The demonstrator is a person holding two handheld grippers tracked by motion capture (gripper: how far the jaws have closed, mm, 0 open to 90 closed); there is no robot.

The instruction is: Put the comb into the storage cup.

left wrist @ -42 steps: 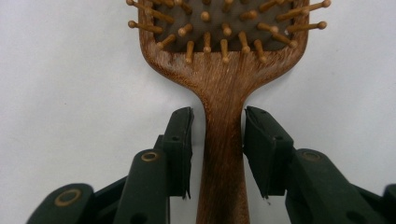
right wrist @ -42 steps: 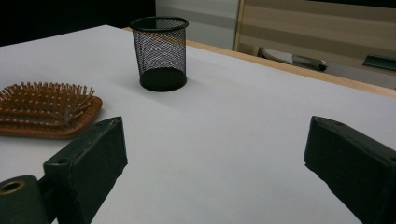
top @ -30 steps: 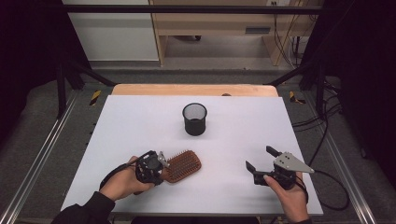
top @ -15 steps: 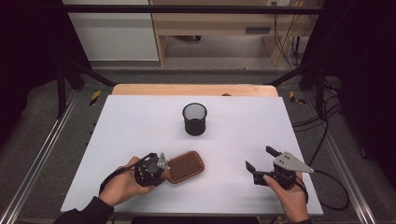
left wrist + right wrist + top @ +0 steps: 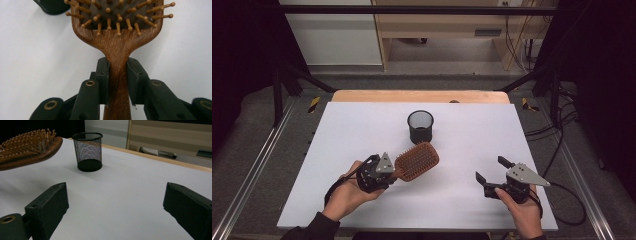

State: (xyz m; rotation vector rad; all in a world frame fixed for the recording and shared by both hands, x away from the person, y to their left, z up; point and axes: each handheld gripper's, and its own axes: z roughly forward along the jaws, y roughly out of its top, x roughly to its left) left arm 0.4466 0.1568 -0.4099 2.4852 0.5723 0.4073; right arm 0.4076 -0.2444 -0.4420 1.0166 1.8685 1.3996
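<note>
we find the left gripper clamped on the handle of the wooden hairbrush, lifted clear of the near-left table, the right gripper open and idle, and delivery to the mesh cup outstanding.

Hairbrush: brown wood with visible grain and a light sheen; wooden, round-tipped pins set in a dark matt pad. Cup: black wire mesh — metal, matt — with a solid rim and base. Table: smooth, matt white surface with a bare wood edge at the far side. Left gripper: matt black plastic jaws — brass-coloured metal eyelets at the joints
</note>
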